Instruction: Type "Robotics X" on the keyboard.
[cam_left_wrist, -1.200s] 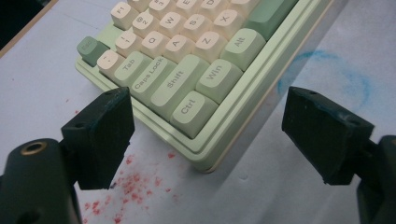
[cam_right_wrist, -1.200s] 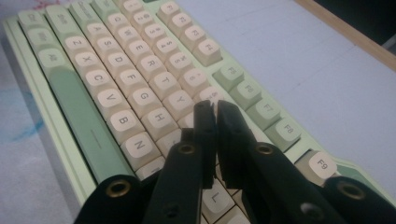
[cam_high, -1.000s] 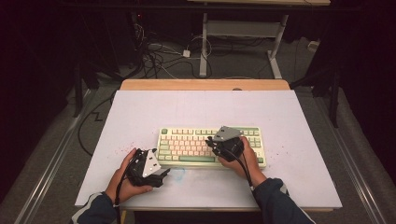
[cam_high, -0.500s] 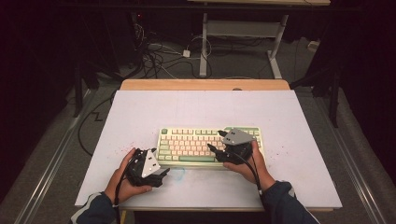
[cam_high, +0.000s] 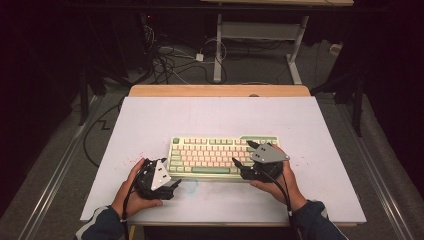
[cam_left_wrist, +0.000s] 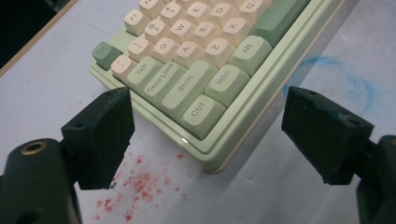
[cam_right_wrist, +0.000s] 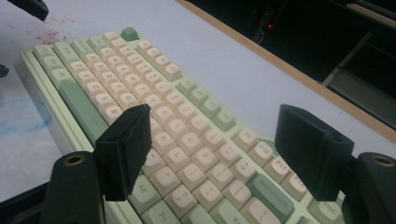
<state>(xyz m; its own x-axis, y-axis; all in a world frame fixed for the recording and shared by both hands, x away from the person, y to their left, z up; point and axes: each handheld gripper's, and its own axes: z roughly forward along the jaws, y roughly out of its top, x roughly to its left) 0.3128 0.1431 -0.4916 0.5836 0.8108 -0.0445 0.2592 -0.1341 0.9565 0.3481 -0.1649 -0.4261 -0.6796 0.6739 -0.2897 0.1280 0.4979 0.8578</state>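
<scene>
- Here the left gripper (cam_high: 172, 186) rests low over the table (cam_high: 150, 125), just off the near left corner of the keyboard (cam_high: 222, 155).
- In the left gripper view its jaws stand wide apart and hold nothing; the gripper (cam_left_wrist: 205, 140) points at the keyboard (cam_left_wrist: 205, 60) corner, which lies between the two jaws and a little ahead of them.
- The Ctrl key (cam_left_wrist: 201, 113) is the key closest to this gripper, and I cannot tell if any jaw touches the keyboard edge.
- Red specks (cam_left_wrist: 135, 186) lie on the table just under and ahead of the jaw on the left of that view, and a faint blue mark (cam_left_wrist: 341, 79) is beyond the other jaw.
- The right gripper (cam_high: 240, 165) is over the right part of the keyboard, and its grey plate (cam_high: 267, 154) covers some keys in the high view.
- In the right gripper view its jaws are also wide open and empty; the gripper (cam_right_wrist: 212, 149) hangs above the keys, and the keyboard (cam_right_wrist: 140, 93) stretches away under and ahead of it.
- The jaw on the left of that view is above the near key rows beside the green space bar (cam_right_wrist: 81, 109); whether it touches a key, I cannot tell.
- The left hand (cam_high: 132, 192) and the right hand (cam_high: 280, 182) each grip their tool from behind, near the table's front edge.
</scene>
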